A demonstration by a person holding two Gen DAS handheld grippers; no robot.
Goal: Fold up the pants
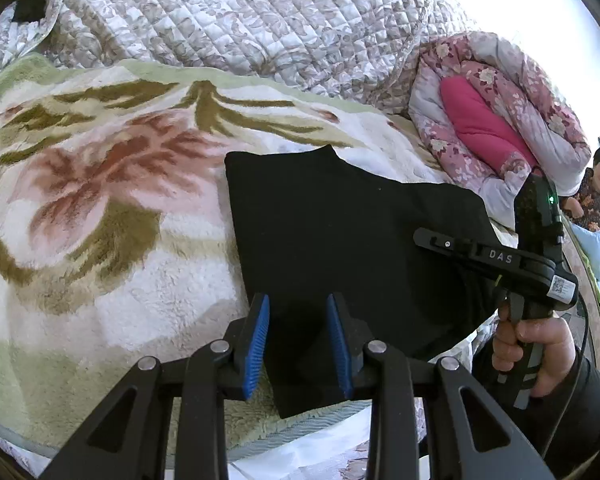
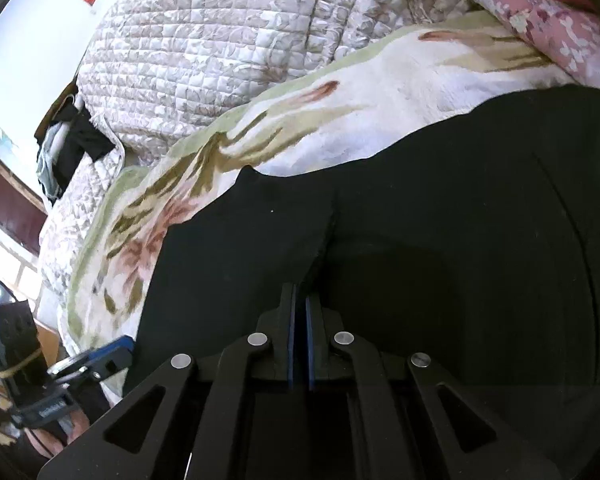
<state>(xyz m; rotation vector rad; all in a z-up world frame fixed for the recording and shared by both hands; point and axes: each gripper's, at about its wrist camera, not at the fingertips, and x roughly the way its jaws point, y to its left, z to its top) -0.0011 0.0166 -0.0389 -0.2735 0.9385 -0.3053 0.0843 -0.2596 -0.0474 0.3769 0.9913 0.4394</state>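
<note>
Black pants [image 1: 340, 232] lie folded flat on a floral fleece blanket [image 1: 100, 208]. My left gripper [image 1: 300, 344] is open, its blue pads either side of the pants' near corner, low over the cloth. My right gripper shows in the left wrist view [image 1: 424, 238] at the pants' right edge. In the right wrist view the right gripper [image 2: 300, 308] is shut, its pads pinched on a fold of the black pants [image 2: 420, 240]. The blanket [image 2: 380, 92] shows beyond the pants.
A quilted grey-white bedspread [image 1: 240, 20] lies behind the blanket. A rolled pink floral duvet [image 1: 500, 112] sits at the right. A person [image 1: 598, 192] is at the far right. The left gripper's body [image 2: 60, 376] is at the bed's left edge.
</note>
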